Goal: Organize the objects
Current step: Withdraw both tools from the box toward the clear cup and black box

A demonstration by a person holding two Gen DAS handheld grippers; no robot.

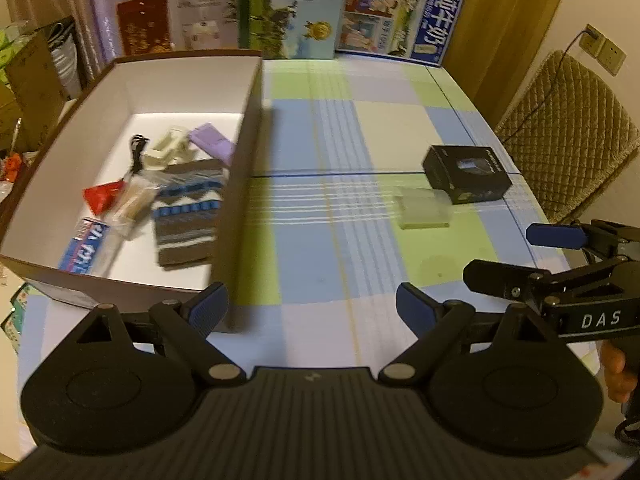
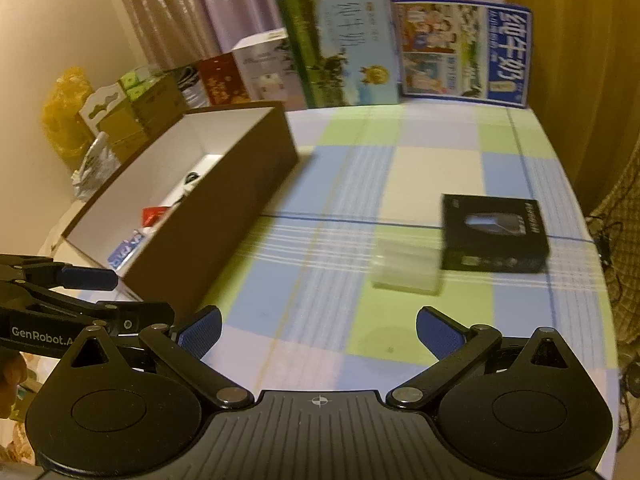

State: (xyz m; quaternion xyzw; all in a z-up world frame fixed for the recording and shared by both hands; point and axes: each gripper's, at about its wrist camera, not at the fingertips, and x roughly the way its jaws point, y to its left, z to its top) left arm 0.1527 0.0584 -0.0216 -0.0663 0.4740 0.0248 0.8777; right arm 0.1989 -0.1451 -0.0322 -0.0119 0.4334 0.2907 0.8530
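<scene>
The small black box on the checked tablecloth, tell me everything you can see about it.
The black box looks like cardboard retail packaging: matte black, flat and rectangular, closed, with a pale product picture on top and white print too blurred to read. It lies flat on the checked tablecloth, right of the open brown box. A clear plastic case sits against its near-left corner. Neither hand-held gripper touches it.
</scene>
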